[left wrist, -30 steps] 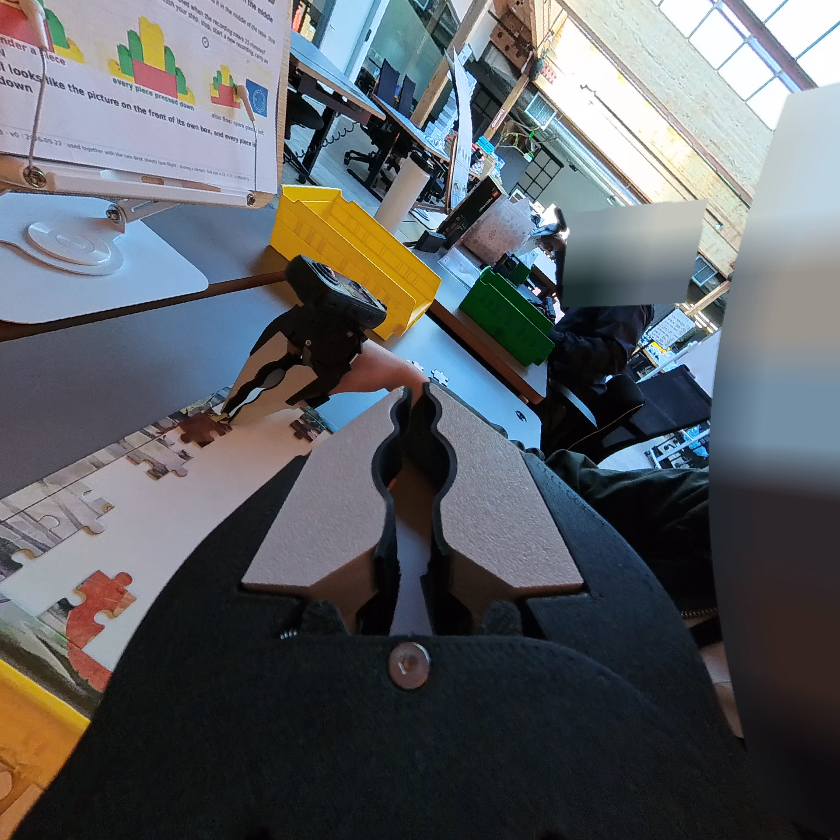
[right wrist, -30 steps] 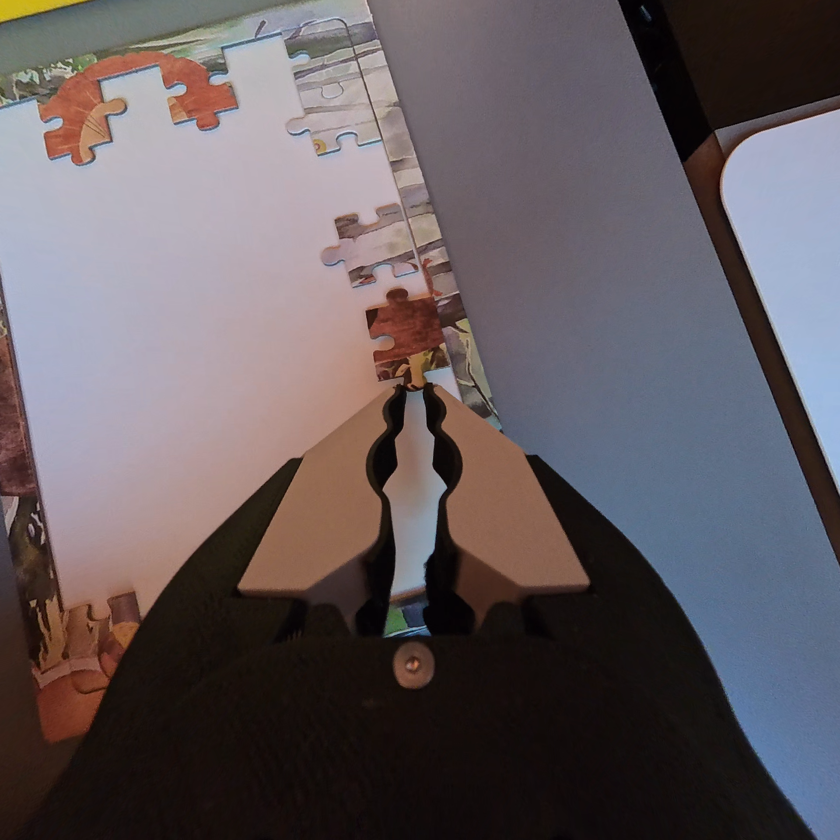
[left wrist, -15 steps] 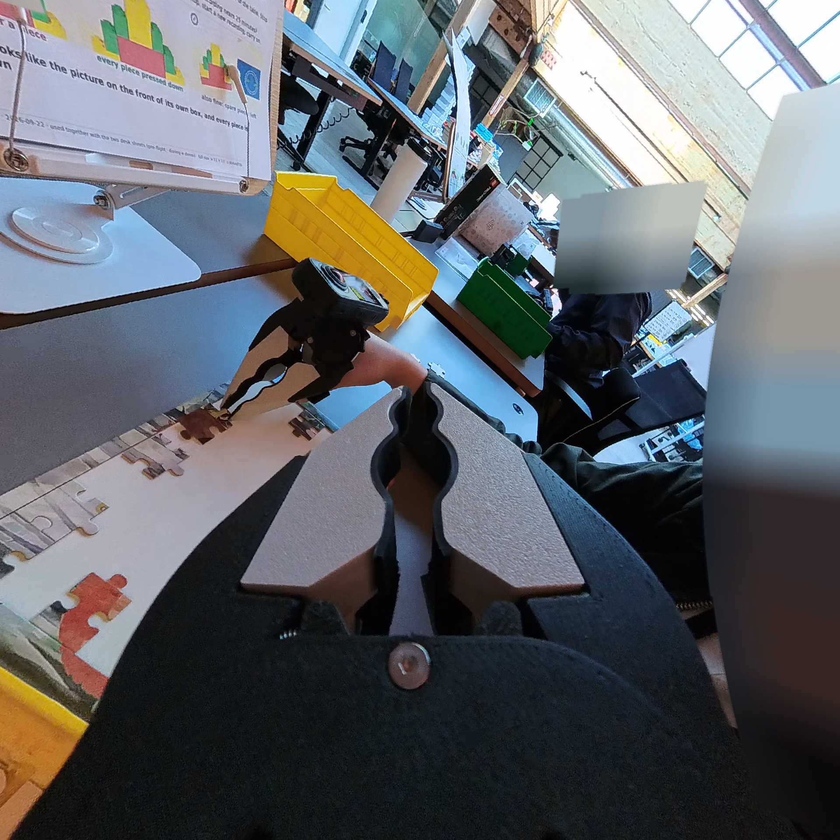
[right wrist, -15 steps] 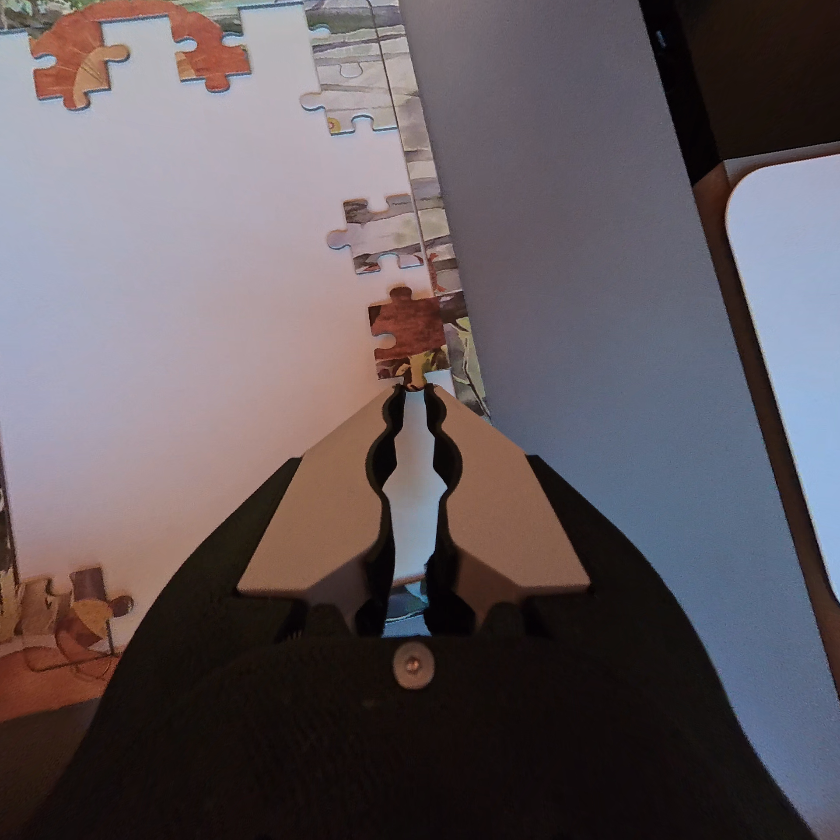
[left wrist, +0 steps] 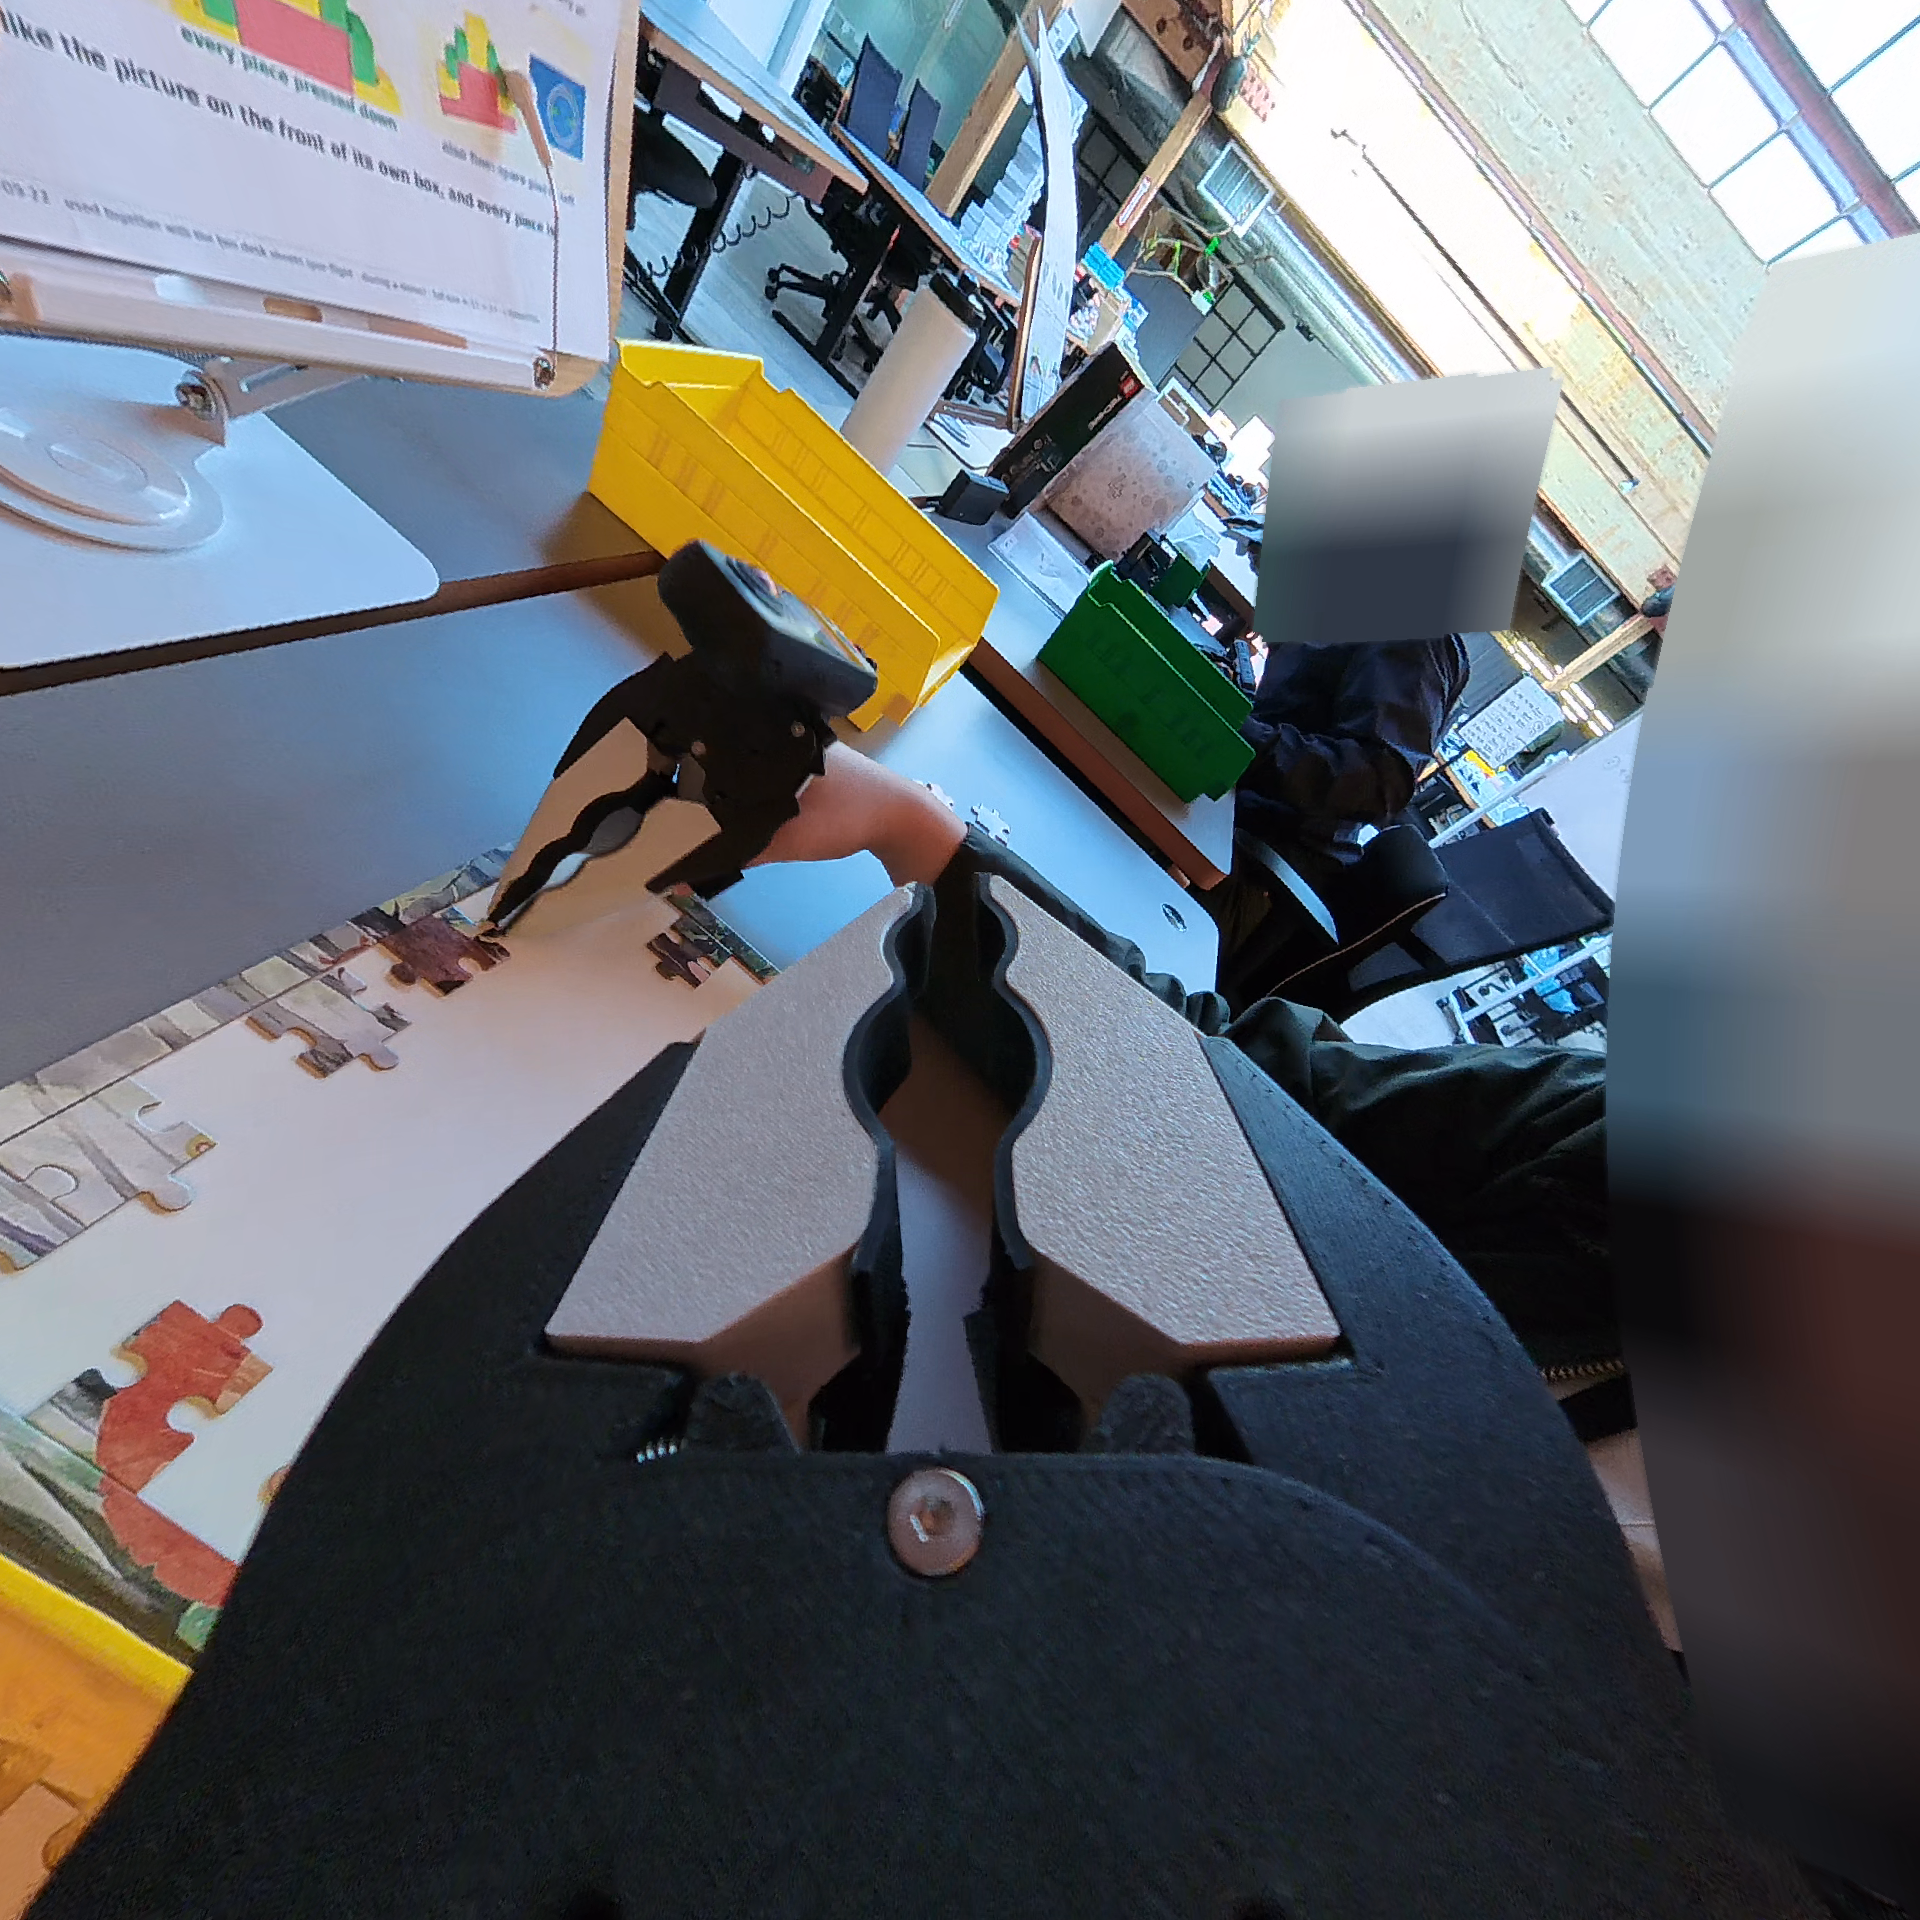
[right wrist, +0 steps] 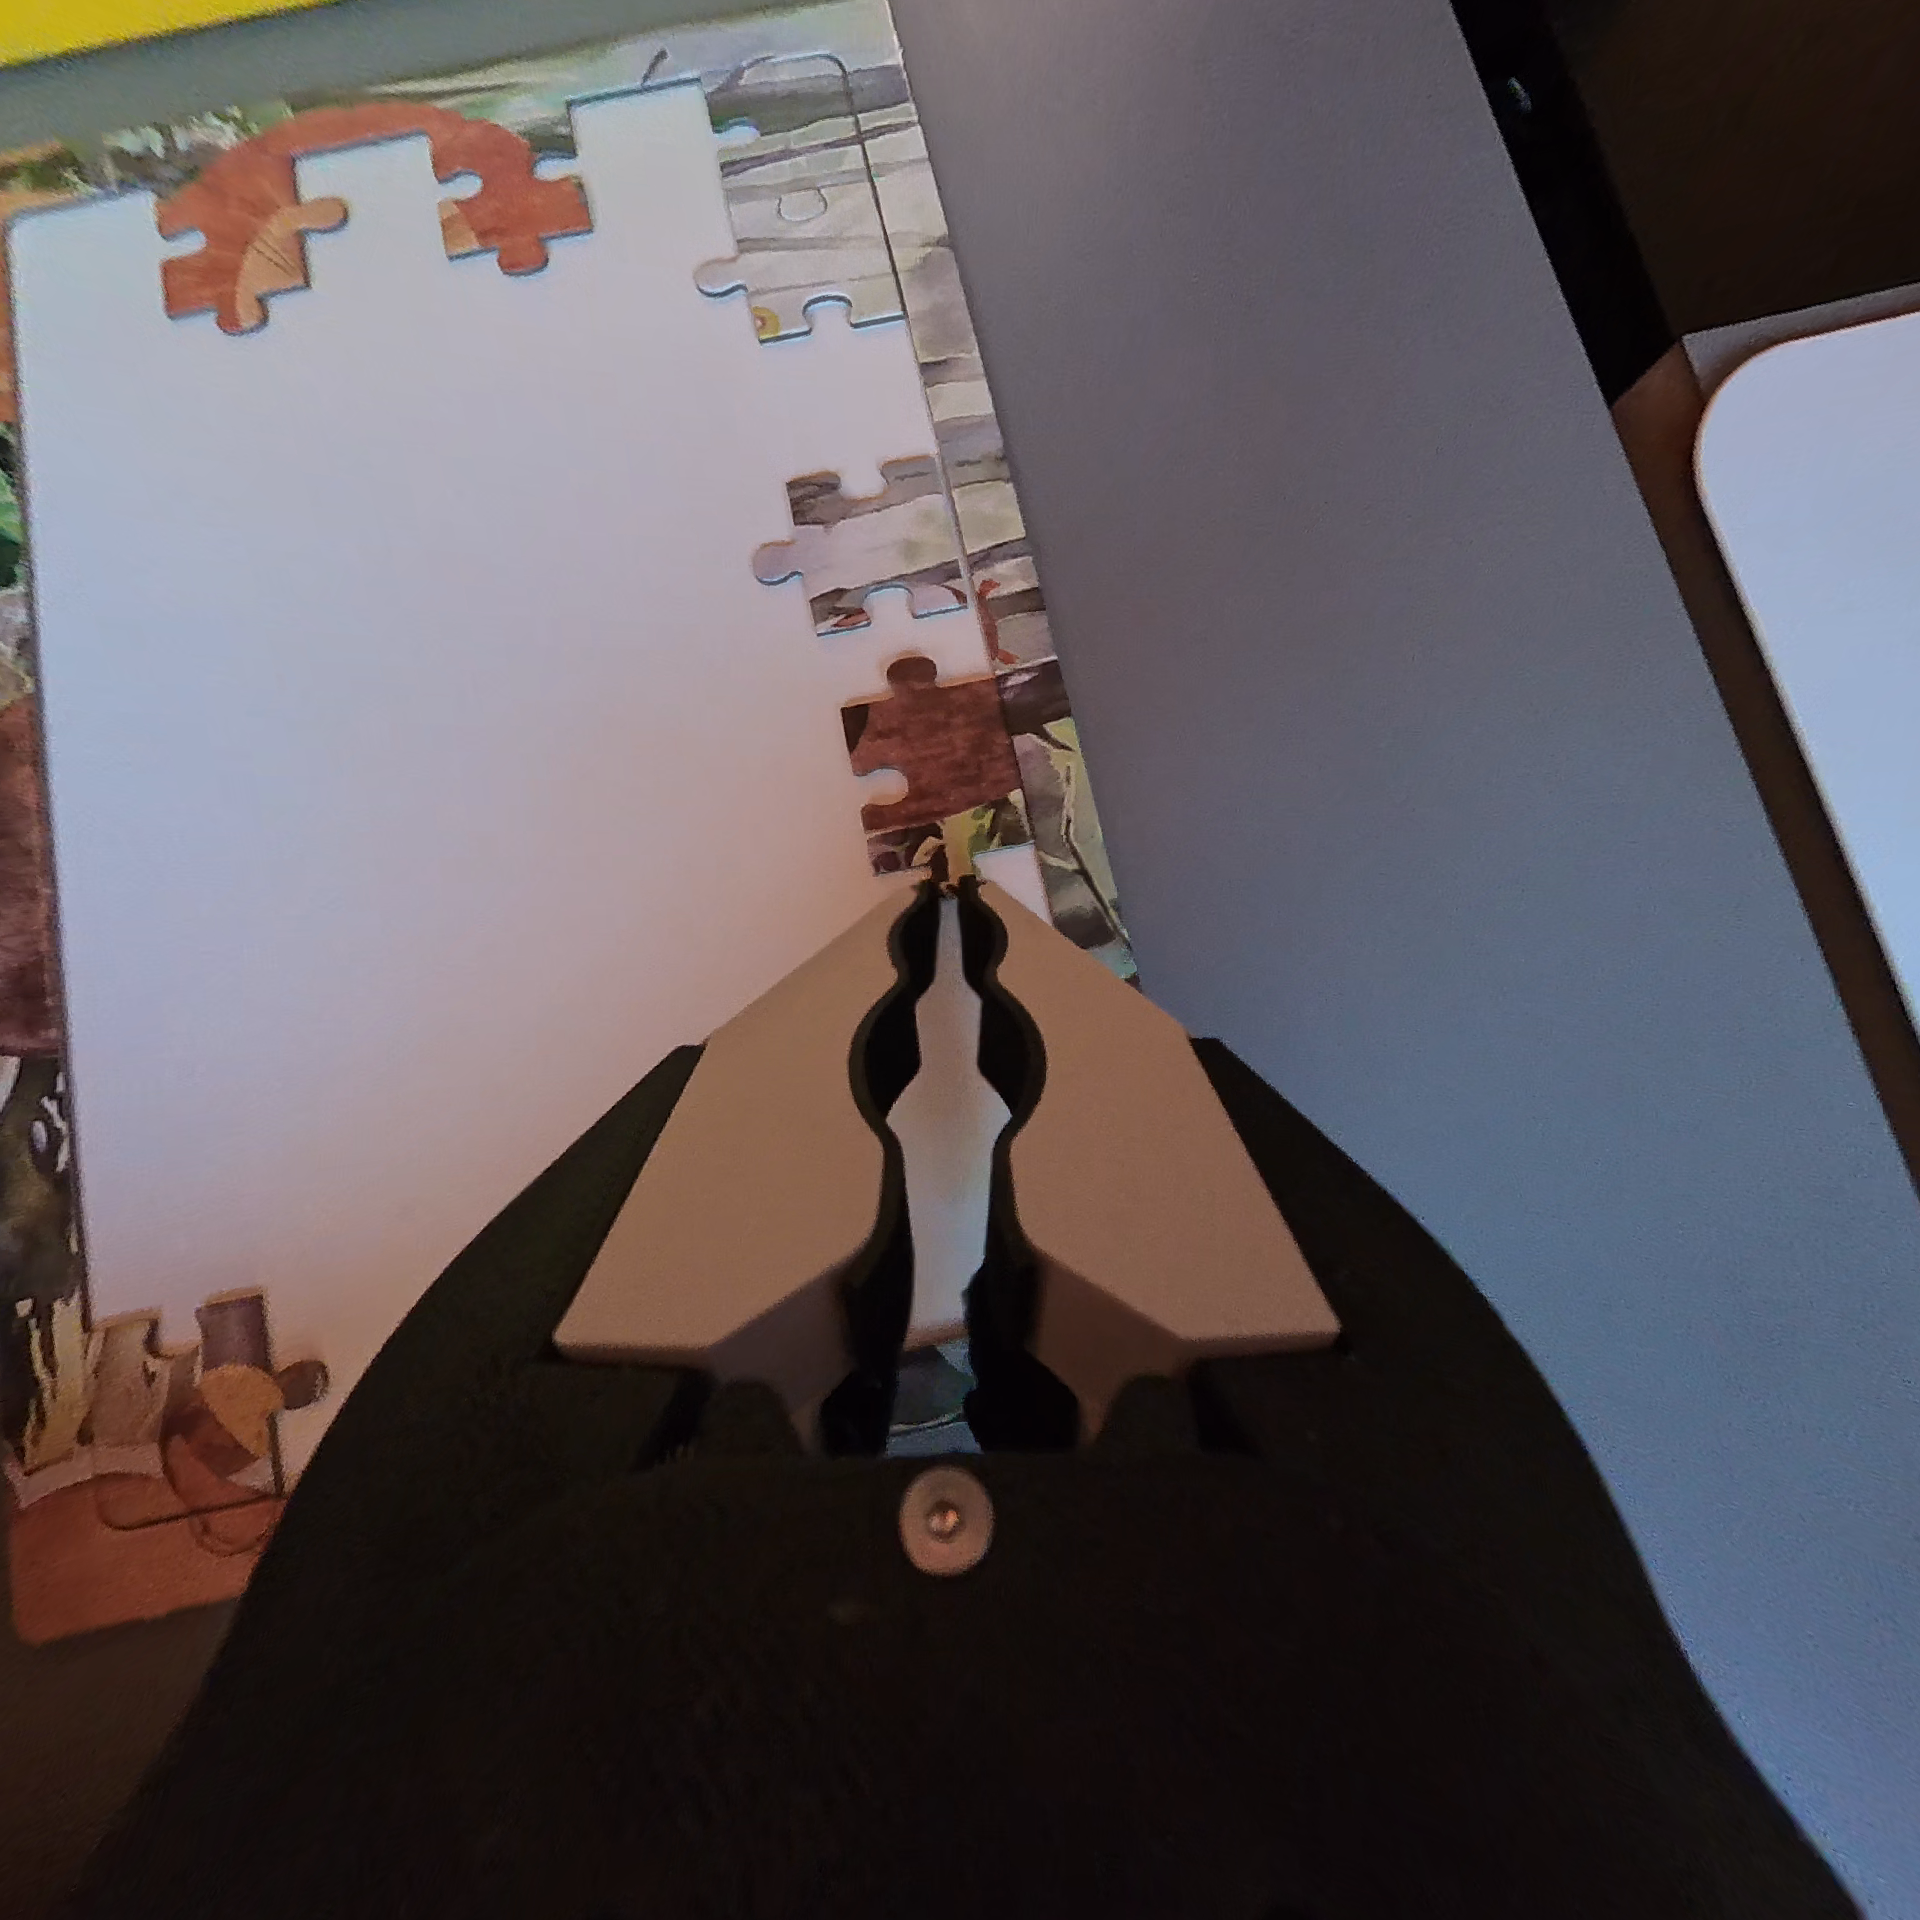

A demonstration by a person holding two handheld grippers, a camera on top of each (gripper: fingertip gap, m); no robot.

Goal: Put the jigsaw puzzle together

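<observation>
The jigsaw puzzle (right wrist: 416,727) is a white board with a picture border and a few pieces set along its edges. It also shows in the left wrist view (left wrist: 312,1195). My right gripper (right wrist: 945,888) is shut, its tips pinching the lower tab of a brown piece (right wrist: 935,758) lying at the board's right border. The left wrist view shows that gripper (left wrist: 494,925) tilted down onto the same piece (left wrist: 442,951). My left gripper (left wrist: 951,894) is shut and empty, held above the board's near side.
Red-orange pieces (right wrist: 364,197) and a grey piece (right wrist: 873,561) sit at the border. A yellow bin (left wrist: 790,520), a green bin (left wrist: 1143,686), an instruction sheet on a stand (left wrist: 312,156) and loose pieces (left wrist: 987,816) lie beyond. A seated person is at the right. Spacing between my two grippers at the tips: around 25 centimeters.
My right gripper stays at the brown piece while its view swings in and back out a little. My left gripper has drifted slightly, still shut.
</observation>
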